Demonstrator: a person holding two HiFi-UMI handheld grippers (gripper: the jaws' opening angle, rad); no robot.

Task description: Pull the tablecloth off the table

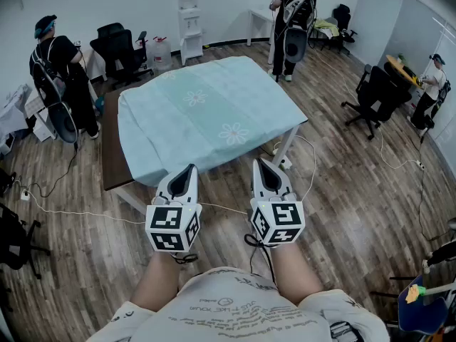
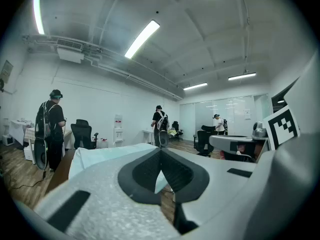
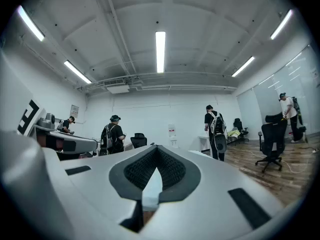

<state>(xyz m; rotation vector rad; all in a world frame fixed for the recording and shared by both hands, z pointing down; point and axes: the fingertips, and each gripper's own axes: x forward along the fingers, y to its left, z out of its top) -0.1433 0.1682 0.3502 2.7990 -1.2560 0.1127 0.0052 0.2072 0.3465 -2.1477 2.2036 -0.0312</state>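
Observation:
A pale teal tablecloth (image 1: 206, 112) with white flower prints covers most of a table (image 1: 110, 155), whose brown top shows along the left side. Its near edge hangs down just beyond both grippers. My left gripper (image 1: 189, 169) is shut and empty, its tips close to the cloth's hanging edge. My right gripper (image 1: 259, 164) is shut and empty too, held level beside it. In the left gripper view the tablecloth (image 2: 100, 156) lies ahead of the shut left gripper (image 2: 160, 150). In the right gripper view the right gripper (image 3: 157, 148) is shut, with pale cloth visible behind its tips.
Three people stand around: one at left (image 1: 60, 77), one at the back (image 1: 292, 20), one at far right (image 1: 431, 77). Black office chairs (image 1: 370, 98) stand right and back left (image 1: 117, 48). A water dispenser (image 1: 189, 23) is against the wall. Cables (image 1: 64, 209) run over the wood floor.

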